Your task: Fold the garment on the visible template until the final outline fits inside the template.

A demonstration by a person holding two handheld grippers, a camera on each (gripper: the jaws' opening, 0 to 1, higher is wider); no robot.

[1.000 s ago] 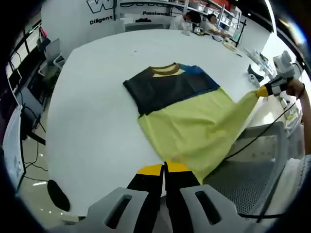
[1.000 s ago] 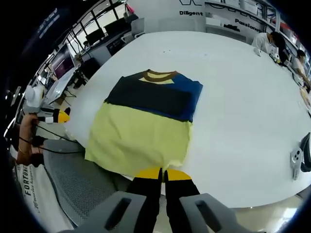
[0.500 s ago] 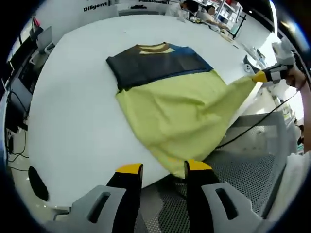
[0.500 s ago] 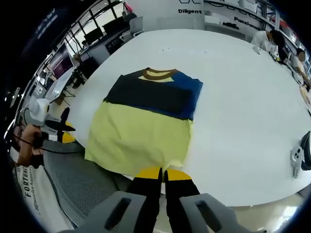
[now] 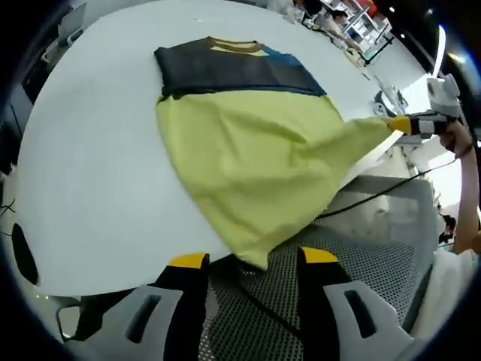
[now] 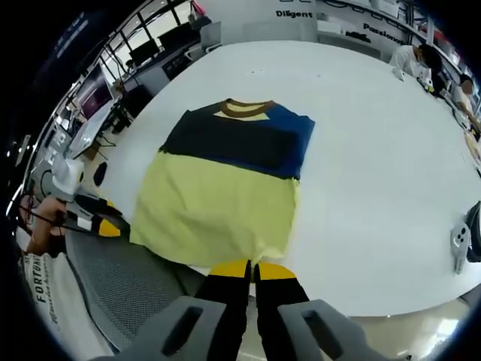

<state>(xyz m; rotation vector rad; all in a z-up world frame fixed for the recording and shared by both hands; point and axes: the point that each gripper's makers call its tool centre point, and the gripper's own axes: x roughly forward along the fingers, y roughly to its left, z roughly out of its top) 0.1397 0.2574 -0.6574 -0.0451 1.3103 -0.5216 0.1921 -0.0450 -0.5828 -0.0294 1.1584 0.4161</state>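
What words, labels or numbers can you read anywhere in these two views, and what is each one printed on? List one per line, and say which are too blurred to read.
"Diligent", partly cut off by the rim, on the white wall behind the table, in the right gripper view.
"FORTUN", cut off, on the white fabric beside the mesh chair in the right gripper view.
Dark lettering on the wall at upper right: too blurred to read.
The garment: no print readable.

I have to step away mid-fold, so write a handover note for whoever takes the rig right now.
Left claw: open, holding nothing, at the shirt's near hem corner.
Right claw: shut on the T-shirt at its other hem corner.
T-shirt: flat on the white table, collar far, yellow hem hanging over the near edge above a mesh chair.
Done: sleeves look folded in.
Left: regrip the left corner, fold the hem toward the collar.
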